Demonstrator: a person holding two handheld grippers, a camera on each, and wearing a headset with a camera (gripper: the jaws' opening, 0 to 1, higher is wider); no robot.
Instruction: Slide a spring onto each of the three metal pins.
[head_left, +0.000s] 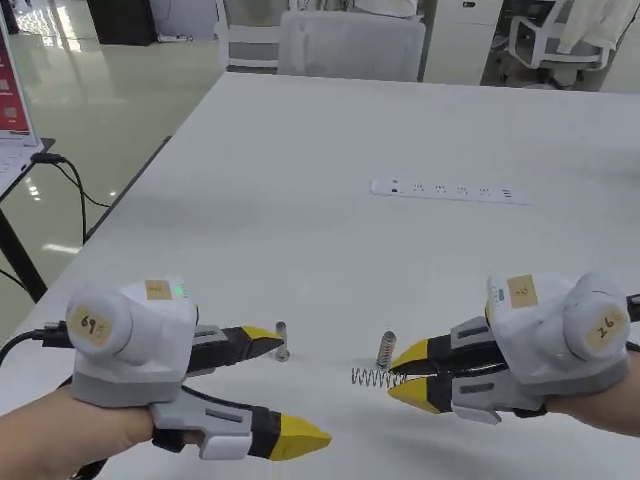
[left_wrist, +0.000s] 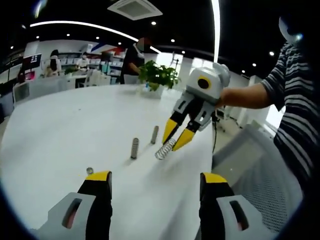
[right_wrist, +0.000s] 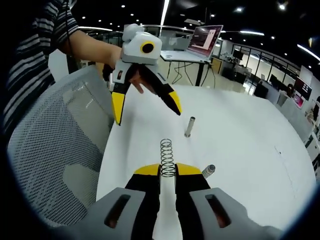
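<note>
My right gripper (head_left: 402, 374) is shut on one end of a thin wire spring (head_left: 372, 377), which sticks out level toward the left just above the white table (head_left: 330, 230). The same spring (right_wrist: 168, 156) rises from between the closed jaws in the right gripper view. A short ribbed pin (head_left: 386, 350) stands just behind the spring. A bare metal pin (head_left: 282, 340) stands upright beside the upper jaw of my left gripper (head_left: 285, 388), which is open and holds nothing. In the left gripper view, two upright pins (left_wrist: 134, 148) (left_wrist: 154, 134) stand left of the held spring (left_wrist: 164, 148).
A white power strip (head_left: 450, 190) lies farther back on the table. A laptop and a black cable (head_left: 70, 185) sit off the left edge. A grey chair (head_left: 350, 45) stands at the far end. A mesh chair back (right_wrist: 60, 150) is close beside the near edge.
</note>
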